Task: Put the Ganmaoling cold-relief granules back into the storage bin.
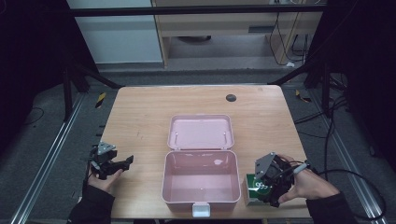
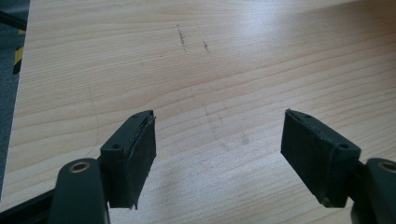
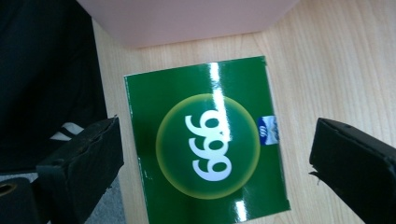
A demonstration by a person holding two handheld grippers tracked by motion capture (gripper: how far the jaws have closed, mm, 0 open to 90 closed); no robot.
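**Hovering over the green box, nothing grabbed yet**

Right claw [image 3: 215,163] is spread wide, jaws either side of the green box [image 3: 208,144] but not touching. It lies flat on the desk [image 1: 140,121], just beside the open pink case [image 1: 201,179]. Left claw [image 2: 217,154] gapes empty over bare wood. Glossy and flat, so it could slip out.

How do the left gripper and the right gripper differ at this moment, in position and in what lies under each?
The left gripper is at the table's left edge, over bare wood; the right gripper is at the near right, over a green box printed 999, beside the open pink case. The left gripper has nothing between its jaws; the right gripper's jaws straddle the box without touching. Both are open.
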